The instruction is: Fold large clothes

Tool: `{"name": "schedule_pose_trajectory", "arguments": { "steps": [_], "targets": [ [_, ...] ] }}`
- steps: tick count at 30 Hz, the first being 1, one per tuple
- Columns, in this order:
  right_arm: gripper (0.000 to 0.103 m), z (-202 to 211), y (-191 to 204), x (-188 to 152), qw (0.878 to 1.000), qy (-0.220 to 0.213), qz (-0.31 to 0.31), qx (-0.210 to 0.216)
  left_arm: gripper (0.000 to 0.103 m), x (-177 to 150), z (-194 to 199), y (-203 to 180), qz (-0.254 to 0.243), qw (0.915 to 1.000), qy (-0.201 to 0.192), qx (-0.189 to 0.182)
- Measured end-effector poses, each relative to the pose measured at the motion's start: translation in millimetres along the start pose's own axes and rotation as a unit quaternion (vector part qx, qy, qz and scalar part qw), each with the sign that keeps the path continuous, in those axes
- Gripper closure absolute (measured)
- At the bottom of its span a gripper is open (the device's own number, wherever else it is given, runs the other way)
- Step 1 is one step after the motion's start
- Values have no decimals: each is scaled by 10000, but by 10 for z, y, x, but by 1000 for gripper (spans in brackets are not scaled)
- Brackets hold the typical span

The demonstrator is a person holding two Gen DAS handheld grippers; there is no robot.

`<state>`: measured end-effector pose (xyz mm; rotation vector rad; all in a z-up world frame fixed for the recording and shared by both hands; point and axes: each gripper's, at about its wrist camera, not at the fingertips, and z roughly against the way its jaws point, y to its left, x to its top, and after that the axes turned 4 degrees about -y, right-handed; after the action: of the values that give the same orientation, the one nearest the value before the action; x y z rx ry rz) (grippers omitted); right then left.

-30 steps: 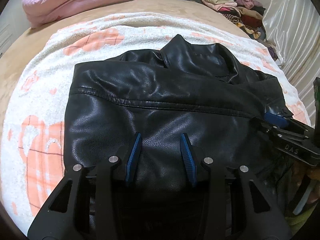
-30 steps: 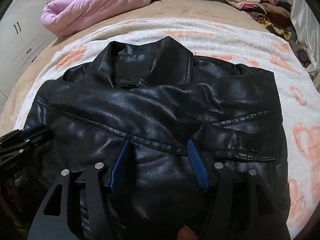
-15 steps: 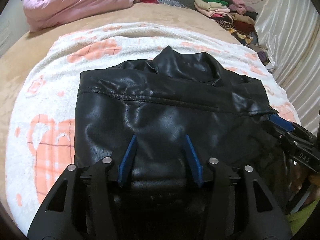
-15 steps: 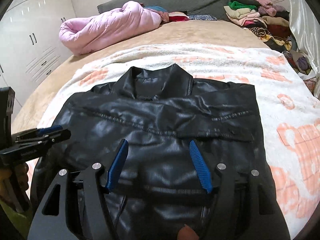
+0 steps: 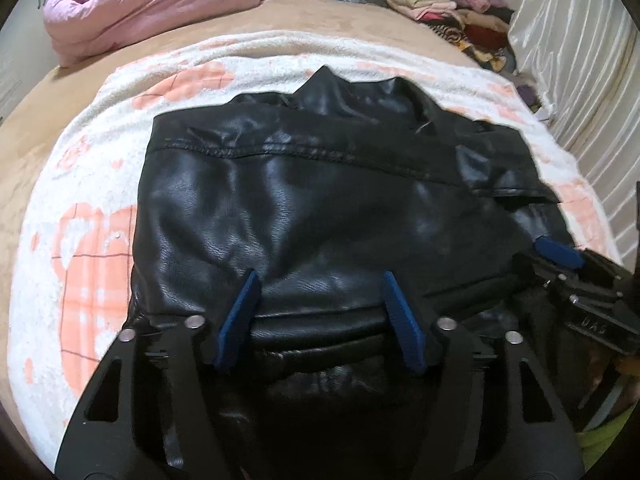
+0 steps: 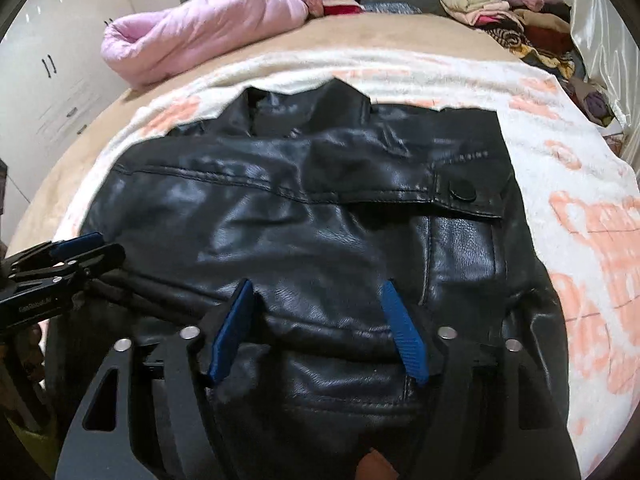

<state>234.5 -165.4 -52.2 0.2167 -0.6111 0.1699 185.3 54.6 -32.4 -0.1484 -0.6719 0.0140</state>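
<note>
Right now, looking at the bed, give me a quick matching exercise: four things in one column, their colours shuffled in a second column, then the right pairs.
Things:
1. jacket
2. puffy coat
3. blanket under the jacket
4. pads of the right tool

Colours:
A. blue
B. white with orange print
C. black
D. pink

Pairs: 1-C, 2-D, 3-B, 4-A
</note>
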Motion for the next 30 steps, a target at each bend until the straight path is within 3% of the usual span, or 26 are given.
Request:
{"name": "schedule_pose_trajectory", "arguments": {
  "steps": [2, 3, 5, 9, 30],
  "targets": [
    [24, 115, 7, 24, 9998, -160, -36, 109, 37, 16, 55, -9, 14, 10000, -4, -53],
    [13, 199, 11, 37, 9996, -271, -30, 73, 35, 25, 87, -17, 7, 10000, -35, -48],
    [6, 299, 1, 61, 9991, -418, -4, -71, 28, 23, 133, -27, 35, 9999, -63, -79],
    [5, 488, -50, 87, 9976, -639, -107, -227, 11, 40, 265, -57, 150, 9993, -190, -279],
    [4, 1050, 45, 133, 9924, -1209, -216, -32, 10, 88, 825, -195, -35, 9973, -648, -331]
  ]
}}
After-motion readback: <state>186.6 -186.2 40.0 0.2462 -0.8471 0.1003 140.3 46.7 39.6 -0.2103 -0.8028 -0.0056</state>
